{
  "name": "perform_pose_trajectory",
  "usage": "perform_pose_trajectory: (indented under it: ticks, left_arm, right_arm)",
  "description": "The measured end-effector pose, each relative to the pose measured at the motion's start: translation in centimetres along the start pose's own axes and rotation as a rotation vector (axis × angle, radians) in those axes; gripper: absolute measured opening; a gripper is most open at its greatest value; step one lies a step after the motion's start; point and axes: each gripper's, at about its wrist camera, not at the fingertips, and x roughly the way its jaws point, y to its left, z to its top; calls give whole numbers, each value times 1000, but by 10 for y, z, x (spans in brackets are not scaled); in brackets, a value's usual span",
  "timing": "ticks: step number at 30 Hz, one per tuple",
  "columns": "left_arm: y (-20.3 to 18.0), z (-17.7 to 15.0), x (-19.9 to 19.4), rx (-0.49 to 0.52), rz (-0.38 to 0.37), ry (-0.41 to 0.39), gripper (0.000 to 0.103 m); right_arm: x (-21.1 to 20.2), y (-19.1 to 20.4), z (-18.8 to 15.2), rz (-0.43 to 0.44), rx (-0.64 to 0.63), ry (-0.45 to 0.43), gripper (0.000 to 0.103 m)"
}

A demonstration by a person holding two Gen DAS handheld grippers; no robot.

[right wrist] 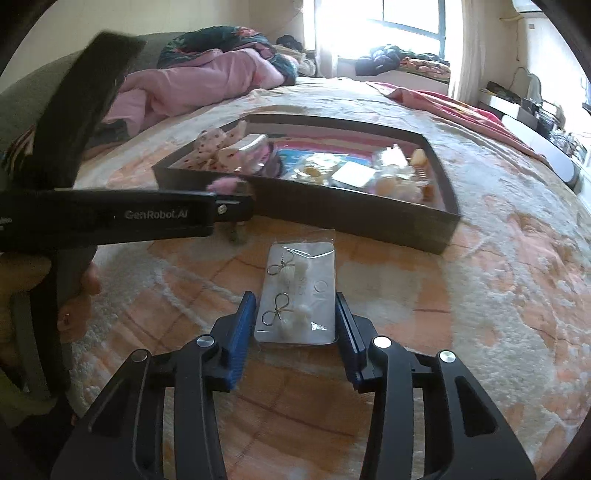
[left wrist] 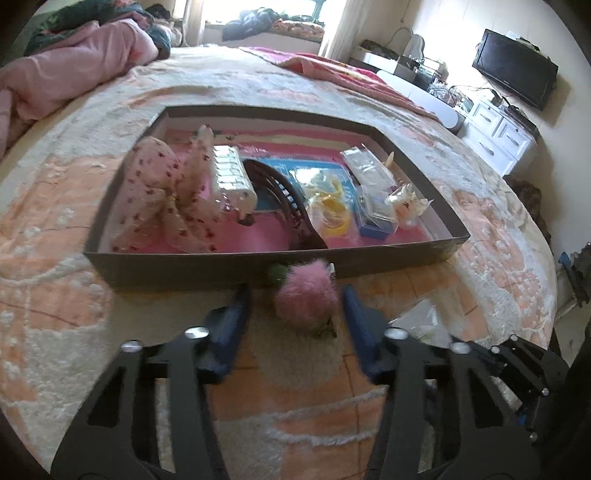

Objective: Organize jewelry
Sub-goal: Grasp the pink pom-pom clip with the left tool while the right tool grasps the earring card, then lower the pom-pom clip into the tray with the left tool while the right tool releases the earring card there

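Earring card [right wrist: 298, 295] lies between the right gripper's [right wrist: 295, 325] open, empty jaws — close squarely on its edges; left gripper [left wrist: 297, 302] open around pink pompom [left wrist: 306, 295].

Your left wrist camera sits low over the bedspread [left wrist: 74, 206], looking forward along its fingers at the near wall of the shallow box [left wrist: 177, 269], close enough that the box fills the middle of the view. Your right wrist camera sits further back and to the right, facing the same box [right wrist: 332, 214] from its near corner. Both views share the box, the pink quilt [left wrist: 66, 70] [right wrist: 192, 81] and the window [right wrist: 410, 22] beyond.
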Motion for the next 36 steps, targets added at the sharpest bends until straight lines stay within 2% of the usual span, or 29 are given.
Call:
perform_pose_trajectory:
  ticks: [1, 5, 20, 36]
  left_arm:
    - [0, 0, 2, -5, -5, 4, 25]
    - [-1, 0, 1, 0, -16, 1, 24]
    - [-7, 22, -45, 30, -10, -122, 24]
    - [-30, 48, -31, 85, -4, -140, 24]
  right_arm:
    - [-2, -4, 0, -4, 10, -3, 40]
    - [-8, -17, 1, -5, 55, -19, 40]
    - [-32, -37, 35, 23, 95, -123, 40]
    - [-35, -65, 79, 4, 112, -187, 40]
